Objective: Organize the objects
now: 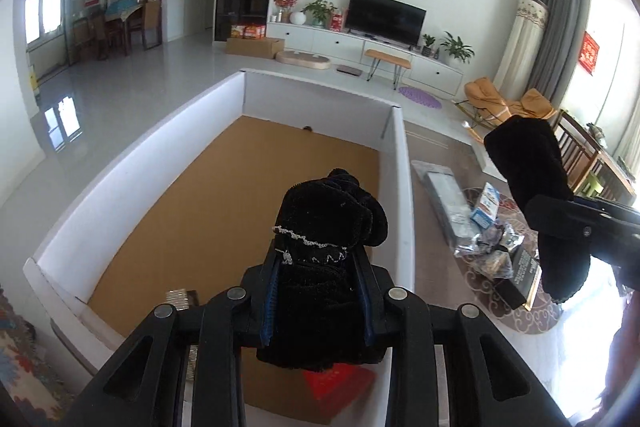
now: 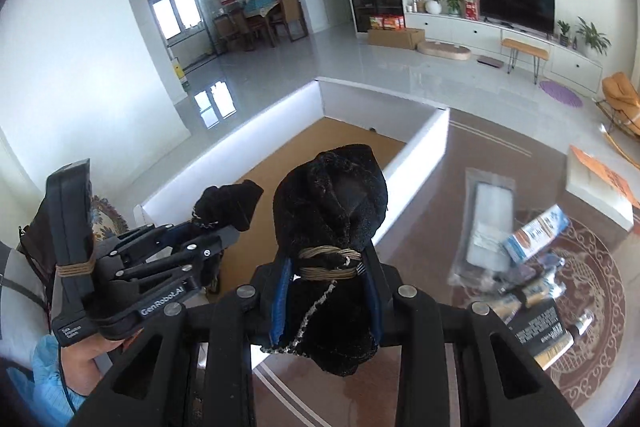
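While both grippers, left (image 1: 320,223) and right (image 2: 332,203), look closed and empty, open one before reaching the packets (image 2: 532,267) at lower right

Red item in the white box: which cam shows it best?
Left wrist. The red item lies on the brown floor of the white box, near end, partly behind the left gripper. Right wrist shows the box, but no red item is visible there.

Our right gripper (image 2: 332,227) hangs above the brown table (image 2: 432,187), its fingers wrapped in black fleece. Our left gripper (image 2: 228,199) hovers over the white-walled box (image 2: 416,155), likewise wrapped. Whether either is closed, we cannot tell. Packets (image 2: 536,235) lie scattered to the right.
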{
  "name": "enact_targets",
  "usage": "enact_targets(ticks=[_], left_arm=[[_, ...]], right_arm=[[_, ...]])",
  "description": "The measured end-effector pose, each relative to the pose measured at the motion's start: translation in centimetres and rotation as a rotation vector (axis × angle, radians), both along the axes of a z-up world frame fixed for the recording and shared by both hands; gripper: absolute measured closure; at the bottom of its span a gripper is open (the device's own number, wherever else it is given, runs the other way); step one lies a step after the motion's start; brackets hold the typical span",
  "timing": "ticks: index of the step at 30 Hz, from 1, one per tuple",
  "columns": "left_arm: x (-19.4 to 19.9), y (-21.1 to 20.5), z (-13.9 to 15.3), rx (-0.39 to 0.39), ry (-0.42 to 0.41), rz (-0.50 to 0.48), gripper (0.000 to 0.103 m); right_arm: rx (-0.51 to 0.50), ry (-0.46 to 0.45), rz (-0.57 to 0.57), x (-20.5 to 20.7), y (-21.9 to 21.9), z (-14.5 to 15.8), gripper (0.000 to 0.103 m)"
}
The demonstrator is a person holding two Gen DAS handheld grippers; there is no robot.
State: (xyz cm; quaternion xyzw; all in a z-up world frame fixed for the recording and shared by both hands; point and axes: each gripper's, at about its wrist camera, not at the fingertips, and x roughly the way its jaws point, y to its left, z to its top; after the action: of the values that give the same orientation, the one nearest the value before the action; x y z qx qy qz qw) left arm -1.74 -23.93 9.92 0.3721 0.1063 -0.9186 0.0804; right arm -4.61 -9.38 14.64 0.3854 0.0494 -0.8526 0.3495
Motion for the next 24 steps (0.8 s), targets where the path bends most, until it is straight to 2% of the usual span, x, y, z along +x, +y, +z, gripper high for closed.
enact_targets(ticks=[2, 3, 4, 5, 6, 7, 9, 10, 15, 17, 18, 19, 21, 24], left_arm=[[-1.0, -2.0, -1.3, -0.031, -0.065, 0.057, 0.069], [-1.3, -2.6, -1.9, -0.049, -0.087, 0.083, 0.064], [-1.5, -3.0, -2.5, -0.062, -0.107, 0.102, 0.051], [-1.7, -3.2, -2.9, -0.07, -0.121, 0.11, 0.043], [-1.6, -3.1, -3.2, -0.079, -0.12, 0.115, 0.031], [-1.2, -2.9, -3.2, -0.09, -0.1, 0.118, 0.029], [-0.5, -2.0, -3.0, -0.099, -0.06, 0.11, 0.029], [-0.3, -1.6, -2.9, -0.096, -0.043, 0.104, 0.029], [2.0, 3.2, -0.6, -0.041, 0.073, -0.011, 0.027], [2.8, 6.7, 0.5, -0.024, 0.128, -0.081, 0.011], [3.4, 8.5, 0.9, -0.016, 0.154, -0.111, 0.001], [4.1, 10.3, 0.9, -0.008, 0.174, -0.142, 0.0], [4.3, 13.6, 0.7, 0.011, 0.169, -0.208, 0.0], [3.5, 17.8, -1.0, 0.036, 0.12, -0.283, 0.0]], right_arm=[[-0.011, -0.029, 0.035, -0.9, -3.9, -0.6, 0.069], [-0.02, -0.048, 0.04, -1.2, -5.3, -1.1, 0.064], [-0.028, -0.073, 0.043, -1.8, -6.5, -1.7, 0.05], [-0.032, -0.099, 0.041, -2.2, -7.4, -2.4, 0.039], [-0.036, -0.114, 0.033, -2.4, -7.8, -3.0, 0.037], [-0.045, -0.114, 0.022, -2.4, -7.8, -3.3, 0.036], [-0.071, -0.107, 0.006, -2.0, -6.6, -3.8, 0.027], [-0.075, -0.098, -0.005, -1.7, -5.5, -4.0, 0.022], [0.018, 0.01, -0.098, 0.6, 1.7, -6.2, 0.02], [0.075, 0.059, -0.173, 2.3, 6.1, -7.9, 0.012], [0.105, 0.075, -0.216, 3.3, 8.4, -9.1, 0.012], [0.139, 0.085, -0.261, 4.1, 10.8, -10.3, 0.012], [0.205, 0.089, -0.356, 5.3, 15.6, -12.4, 0.012], [0.261, 0.082, -0.491, 6.6, 22.3, -14.5, 0.012]])
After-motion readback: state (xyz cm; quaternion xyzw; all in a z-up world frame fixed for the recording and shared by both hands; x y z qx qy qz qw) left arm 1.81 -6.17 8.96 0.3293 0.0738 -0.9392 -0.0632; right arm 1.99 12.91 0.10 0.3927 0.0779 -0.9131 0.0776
